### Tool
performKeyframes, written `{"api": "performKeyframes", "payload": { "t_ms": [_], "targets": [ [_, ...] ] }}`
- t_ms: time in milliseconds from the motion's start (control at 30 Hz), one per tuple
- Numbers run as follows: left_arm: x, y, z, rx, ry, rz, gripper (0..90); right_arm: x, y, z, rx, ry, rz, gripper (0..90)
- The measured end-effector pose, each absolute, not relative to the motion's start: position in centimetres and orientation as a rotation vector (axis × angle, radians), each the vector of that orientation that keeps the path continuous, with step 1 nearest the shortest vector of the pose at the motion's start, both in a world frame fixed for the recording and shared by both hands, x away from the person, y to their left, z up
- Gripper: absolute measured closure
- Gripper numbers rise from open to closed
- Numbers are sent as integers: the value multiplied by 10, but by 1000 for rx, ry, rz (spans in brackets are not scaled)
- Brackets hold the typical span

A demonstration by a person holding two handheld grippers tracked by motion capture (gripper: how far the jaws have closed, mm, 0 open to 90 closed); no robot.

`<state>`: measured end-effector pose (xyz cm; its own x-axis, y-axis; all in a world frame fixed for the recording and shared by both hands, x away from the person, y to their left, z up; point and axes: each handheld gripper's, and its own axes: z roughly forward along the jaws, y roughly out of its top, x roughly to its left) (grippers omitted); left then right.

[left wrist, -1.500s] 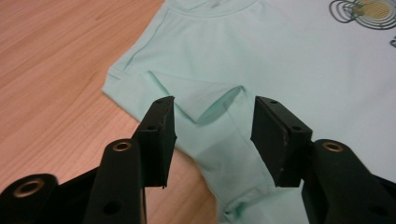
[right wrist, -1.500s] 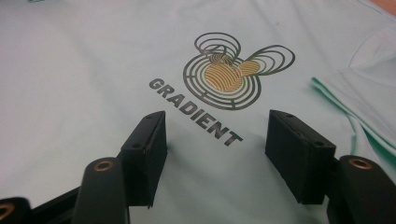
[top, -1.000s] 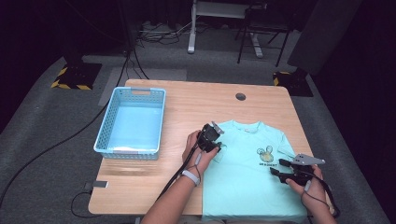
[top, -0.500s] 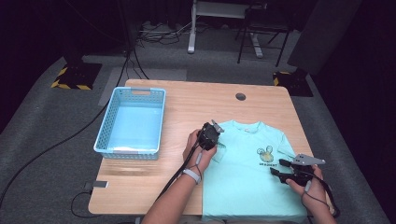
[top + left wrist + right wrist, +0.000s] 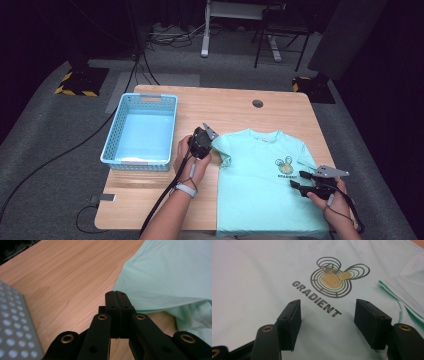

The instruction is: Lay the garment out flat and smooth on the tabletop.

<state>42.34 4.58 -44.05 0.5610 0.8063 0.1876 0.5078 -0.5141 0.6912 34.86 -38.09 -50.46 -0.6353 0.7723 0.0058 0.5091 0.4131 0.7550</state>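
A mint-green T-shirt lies face up on the wooden table, its printed logo near the right side. My left gripper is at the shirt's left sleeve, shut on the sleeve's corner, and the cloth there is lifted off the wood. In the left gripper view its jaws are pressed together. My right gripper hovers over the shirt's lower right part, open. In the right gripper view nothing is between its fingers, just below the word GRADIENT.
A light-blue perforated basket stands at the table's left, close to my left hand, and its wall is beside the left gripper. A round cable hole is at the table's back. Dark floor, cables and stands surround the table.
My left gripper has moved left and a little up, drawing the sleeve out toward the basket. The right gripper has not moved.
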Motion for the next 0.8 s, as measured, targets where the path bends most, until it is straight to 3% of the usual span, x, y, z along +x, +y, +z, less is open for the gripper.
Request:
{"api": "performKeyframes", "payload": {
  "t_ms": [100, 167, 333, 567, 800],
  "targets": [
    [422, 59, -445, 2203, 1125, 684, 865, 349, -381, -505, 1104, 2330, 1066, 388],
    [422, 67, -448, 2163, 1190, 701, 732, 349, -381, -505, 1105, 2330, 1066, 388],
    [418, 66, -447, 2108, 1187, 664, 607, 349, -381, -504, 1104, 2330, 1066, 387],
    [406, 33, -439, 2114, 1045, 623, 540, 354, -381, -496, 1114, 2361, 1006, 395],
    [384, 6, -448, 2164, 921, 527, 481, 372, -385, -471, 1120, 2302, 957, 473]
  ]
}}
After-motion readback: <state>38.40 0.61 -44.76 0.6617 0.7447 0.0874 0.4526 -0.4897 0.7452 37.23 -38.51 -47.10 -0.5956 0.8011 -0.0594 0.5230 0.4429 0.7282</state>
